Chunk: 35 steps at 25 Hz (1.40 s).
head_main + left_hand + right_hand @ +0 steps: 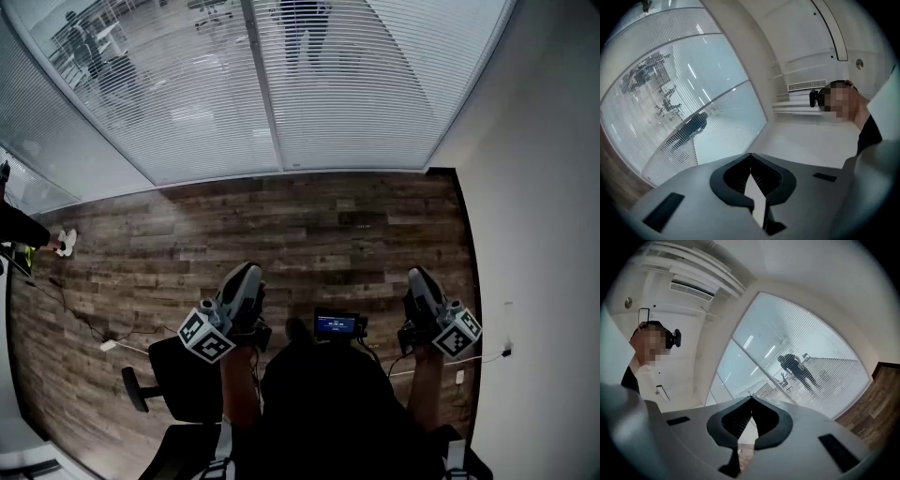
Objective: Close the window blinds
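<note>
While the left claw and right claw pointed slightly up, the blinds hung well ahead of them, slats open enough that people showed through. Those thin slats looked light and bendy, so I'd grab a tilt wand or cord instead, though I couldn't spot one. Both claws were pinched fully together, holding nothing.

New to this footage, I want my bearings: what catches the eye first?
White window blinds fill the top of the head view, slats open enough to show a person beyond the glass. Below, over the dark wood floor, the left tool and right tool are both shut, empty.
</note>
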Each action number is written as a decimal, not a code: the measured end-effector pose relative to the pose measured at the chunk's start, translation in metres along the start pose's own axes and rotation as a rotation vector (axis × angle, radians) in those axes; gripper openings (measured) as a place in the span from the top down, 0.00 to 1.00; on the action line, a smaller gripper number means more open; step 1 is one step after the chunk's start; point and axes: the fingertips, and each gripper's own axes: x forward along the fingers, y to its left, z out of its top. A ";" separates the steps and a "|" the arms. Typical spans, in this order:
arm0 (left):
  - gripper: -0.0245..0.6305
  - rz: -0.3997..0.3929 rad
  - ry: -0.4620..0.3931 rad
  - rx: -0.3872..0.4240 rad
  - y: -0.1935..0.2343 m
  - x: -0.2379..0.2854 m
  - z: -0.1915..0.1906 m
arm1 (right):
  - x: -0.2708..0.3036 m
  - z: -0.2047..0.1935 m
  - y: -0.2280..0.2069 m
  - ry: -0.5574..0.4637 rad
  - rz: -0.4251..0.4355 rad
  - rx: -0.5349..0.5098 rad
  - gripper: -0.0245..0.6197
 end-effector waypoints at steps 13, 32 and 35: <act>0.96 0.027 -0.007 -0.021 0.032 -0.013 0.015 | 0.023 -0.016 -0.007 0.009 -0.056 0.009 0.95; 0.96 0.087 -0.068 -0.061 0.109 -0.052 0.058 | 0.096 -0.057 -0.019 0.050 -0.143 0.036 0.95; 0.96 0.112 -0.073 -0.058 0.123 -0.055 0.064 | 0.114 -0.067 -0.027 0.076 -0.138 0.049 0.95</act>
